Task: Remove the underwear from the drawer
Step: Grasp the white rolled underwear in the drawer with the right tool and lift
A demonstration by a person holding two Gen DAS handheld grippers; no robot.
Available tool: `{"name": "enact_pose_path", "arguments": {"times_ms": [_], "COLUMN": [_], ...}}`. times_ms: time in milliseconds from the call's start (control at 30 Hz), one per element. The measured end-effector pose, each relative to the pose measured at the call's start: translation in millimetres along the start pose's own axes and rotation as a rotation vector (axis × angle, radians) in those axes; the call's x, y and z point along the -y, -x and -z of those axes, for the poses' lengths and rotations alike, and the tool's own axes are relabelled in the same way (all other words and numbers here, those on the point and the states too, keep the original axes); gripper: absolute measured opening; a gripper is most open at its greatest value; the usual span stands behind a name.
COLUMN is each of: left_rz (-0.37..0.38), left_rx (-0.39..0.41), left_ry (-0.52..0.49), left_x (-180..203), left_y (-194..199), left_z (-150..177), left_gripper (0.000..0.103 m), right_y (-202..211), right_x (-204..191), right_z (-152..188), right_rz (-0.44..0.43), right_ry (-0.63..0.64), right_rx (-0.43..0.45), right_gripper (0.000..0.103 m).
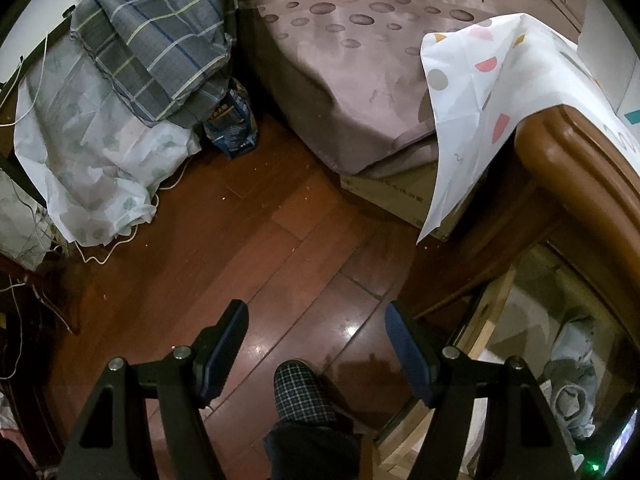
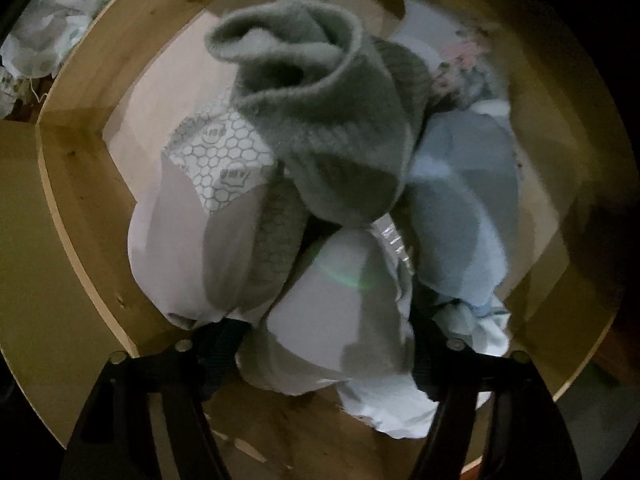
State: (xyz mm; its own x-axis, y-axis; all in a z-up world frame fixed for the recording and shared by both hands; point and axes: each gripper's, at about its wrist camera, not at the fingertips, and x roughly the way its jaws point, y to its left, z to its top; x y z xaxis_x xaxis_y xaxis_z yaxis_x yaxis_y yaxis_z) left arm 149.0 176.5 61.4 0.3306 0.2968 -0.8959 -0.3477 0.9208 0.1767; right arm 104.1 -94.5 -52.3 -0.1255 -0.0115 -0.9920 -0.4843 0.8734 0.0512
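Down inside the open drawer (image 2: 80,184), my right gripper (image 2: 320,344) is buried in a bundle of clothes. Its fingers (image 2: 220,352) stand apart with white and pale-blue underwear (image 2: 332,312) bunched between them; cloth hides the tips, so I cannot tell whether anything is actually pinched. A rolled grey sock (image 2: 320,120) sits on top of the pile, touching the white fabric. The picture is blurred.

My left gripper (image 1: 316,344) hangs over the wooden floor (image 1: 240,240), jaws wide apart, holding nothing. From its view the drawer (image 1: 492,304) shows at lower right, pulled out from under the brown cabinet top (image 1: 580,168), clothes inside.

Status, my read: drawer open = done. Grasp = in progress at best. The underwear is still within the drawer walls, so lift-out is all left to do. Risk: the sock comes up with it.
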Motion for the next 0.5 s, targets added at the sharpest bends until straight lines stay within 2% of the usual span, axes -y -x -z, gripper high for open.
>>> {"name": "enact_pose_path", "arguments": {"times_ms": [233,500], "left_rz": [0.009,-0.011], "left_rx": [-0.012,-0.005], "left_ry": [0.013,0.013], "left_x": [-2,-2], "left_y": [-1,0], "left_z": [-1,3], "left_gripper": [0.073,0.073], "right_y": [22,55], "right_x": [-3,-1], "right_z": [7,36], "right_rz": [0.023,0.114], "right_ry": [-0.031,-0.126], "right_rx": [0.05,0.186], "right_gripper": [0.043,0.038]}}
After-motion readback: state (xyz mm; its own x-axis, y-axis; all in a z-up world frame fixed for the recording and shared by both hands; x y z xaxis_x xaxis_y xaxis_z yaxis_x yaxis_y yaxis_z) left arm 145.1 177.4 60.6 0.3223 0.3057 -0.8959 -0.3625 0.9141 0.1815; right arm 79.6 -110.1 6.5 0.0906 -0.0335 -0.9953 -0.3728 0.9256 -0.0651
